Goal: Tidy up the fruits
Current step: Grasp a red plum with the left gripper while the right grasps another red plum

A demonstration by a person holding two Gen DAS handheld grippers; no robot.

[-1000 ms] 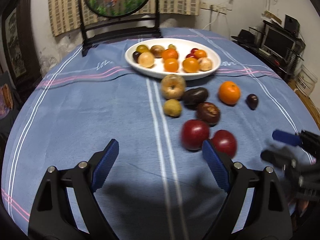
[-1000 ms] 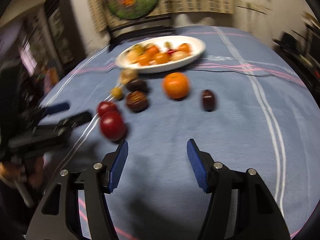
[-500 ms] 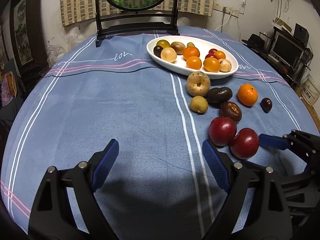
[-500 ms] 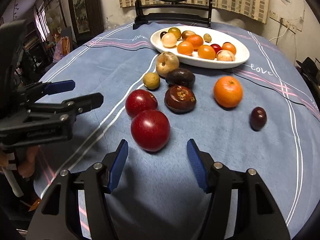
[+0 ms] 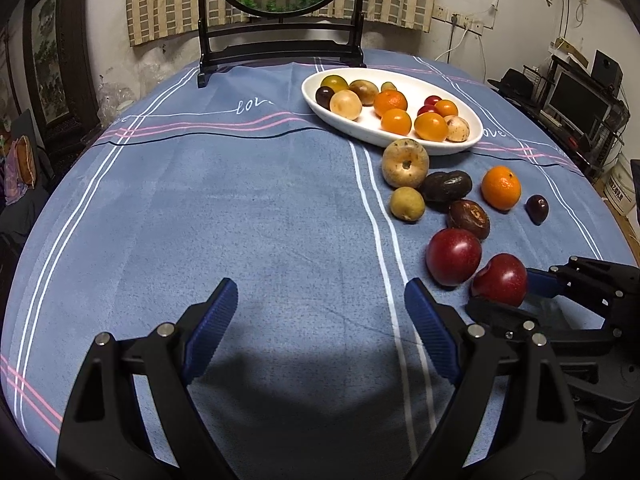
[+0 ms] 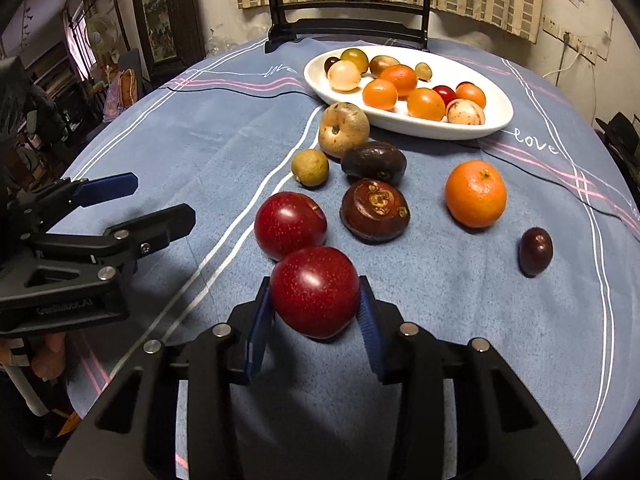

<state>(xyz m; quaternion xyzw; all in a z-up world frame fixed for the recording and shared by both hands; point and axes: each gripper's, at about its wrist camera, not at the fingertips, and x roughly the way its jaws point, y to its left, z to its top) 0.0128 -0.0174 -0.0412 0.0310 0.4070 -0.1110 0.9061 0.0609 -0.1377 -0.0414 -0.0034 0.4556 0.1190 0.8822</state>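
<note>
The near red plum (image 6: pixel 315 292) sits on the blue surface (image 6: pixel 224 144), squeezed between the two pads of the right claw (image 6: pixel 316 330). Another red plum (image 6: pixel 290 225) touches it. The left claw (image 5: pixel 316 332) hangs wide open, holding nothing. The white bowl (image 6: pixel 496 120) of fruit is farther back.

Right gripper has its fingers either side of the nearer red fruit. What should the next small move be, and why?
Probably close the right gripper on the nearer red fruit: its blue pads already flank the fruit, which still seems to rest on the cloth touching the other red fruit. Then lift toward the white dish.
</note>
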